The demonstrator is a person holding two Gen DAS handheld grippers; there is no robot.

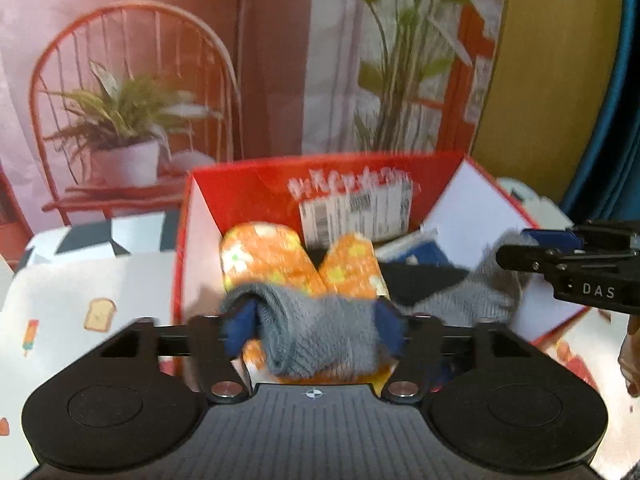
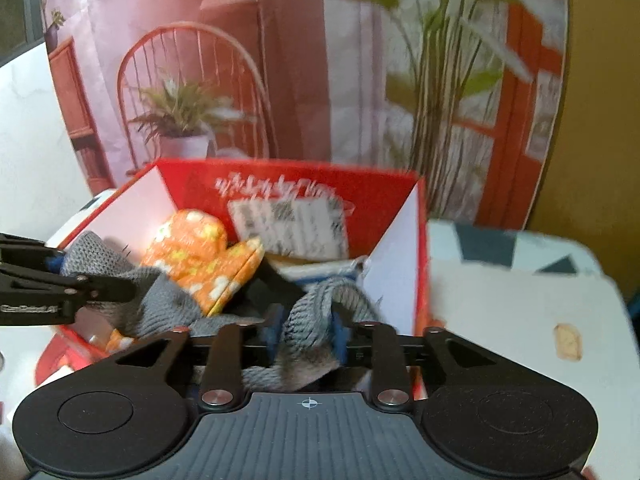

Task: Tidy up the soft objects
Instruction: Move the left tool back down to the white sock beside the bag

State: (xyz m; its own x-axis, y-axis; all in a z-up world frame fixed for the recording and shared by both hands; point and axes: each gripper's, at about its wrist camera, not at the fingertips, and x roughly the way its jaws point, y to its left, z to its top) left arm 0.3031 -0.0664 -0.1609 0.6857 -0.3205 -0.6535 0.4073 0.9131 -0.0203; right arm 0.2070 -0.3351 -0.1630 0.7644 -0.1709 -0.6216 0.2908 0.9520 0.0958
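Observation:
A grey knit cloth (image 1: 320,332) stretches between both grippers over an open red box (image 1: 248,176). My left gripper (image 1: 316,326) is shut on one end of the cloth. My right gripper (image 2: 306,334) is shut on the other end (image 2: 316,316); it shows in the left wrist view at the right (image 1: 560,256). An orange flowered oven mitt (image 1: 280,260) lies in the box, also seen in the right wrist view (image 2: 200,256). The left gripper appears at the left of the right wrist view (image 2: 60,280). The red box shows there too (image 2: 400,196).
The box stands on a white tablecloth (image 1: 80,280) printed with toast and ice lollies. A barcode label (image 1: 356,212) is on the box's back wall. Dark and blue-white items (image 1: 420,256) lie in the box. A printed backdrop (image 1: 132,100) of chair and plants stands behind.

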